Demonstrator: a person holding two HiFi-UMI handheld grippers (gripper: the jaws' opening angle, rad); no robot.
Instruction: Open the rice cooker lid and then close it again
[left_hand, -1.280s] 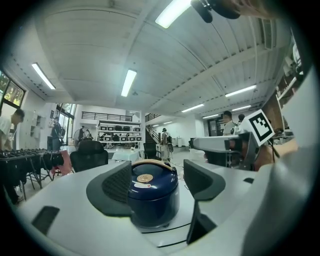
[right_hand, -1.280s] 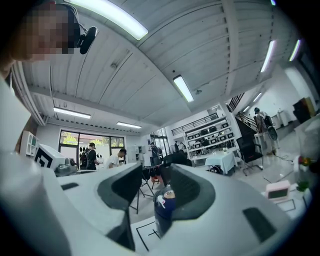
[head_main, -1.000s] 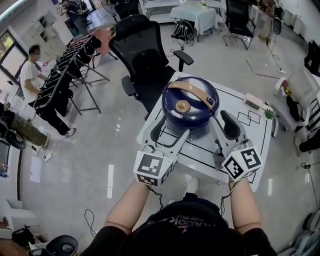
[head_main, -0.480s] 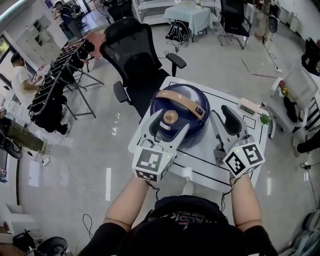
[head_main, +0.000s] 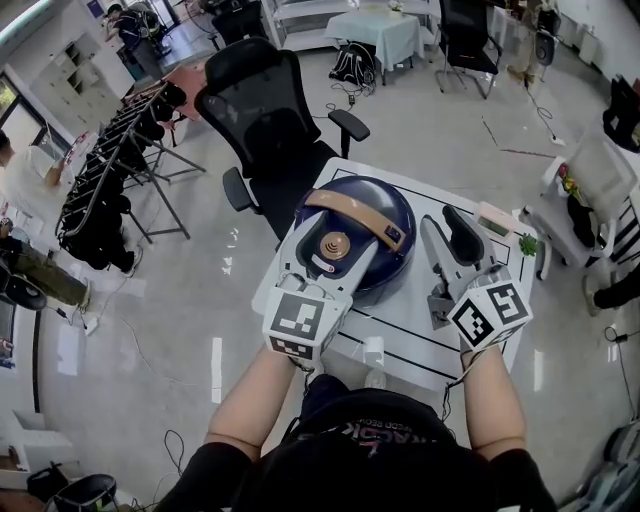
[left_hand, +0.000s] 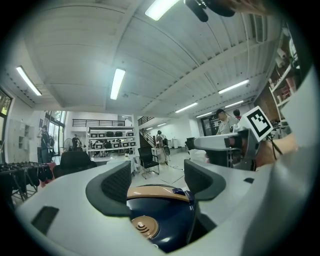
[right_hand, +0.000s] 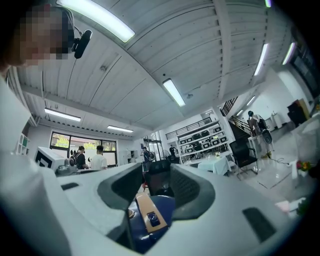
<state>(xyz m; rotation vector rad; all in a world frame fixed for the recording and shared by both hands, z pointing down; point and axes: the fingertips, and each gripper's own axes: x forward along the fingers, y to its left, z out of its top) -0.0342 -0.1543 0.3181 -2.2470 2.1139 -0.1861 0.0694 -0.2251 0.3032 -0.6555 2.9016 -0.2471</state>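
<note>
Presently, left gripper (head_main: 335, 250): jaws wide, nothing held, straddling the near front of the lid (head_main: 370, 190); apparently lining up on its release.
Right gripper (head_main: 447, 235): jaws wide, empty, just right of the cooker; likely parked clear of the lid's swing.
Rice cooker (head_main: 390, 255): ahead, between both grippers, on the table (head_main: 395, 345); lid shut.
Chair (head_main: 260, 110): beyond, unoccupied.

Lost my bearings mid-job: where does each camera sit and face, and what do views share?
Head view: on the head, facing steeply down at the cooker on the table; both forearms, left gripper and right gripper show.
Left gripper view: on that gripper, facing along its open jaws over the cooker; the right gripper shows at right.
Right gripper view: on that gripper, facing along its open jaws at the cooker's side.
Shared: the cooker's handle.
</note>
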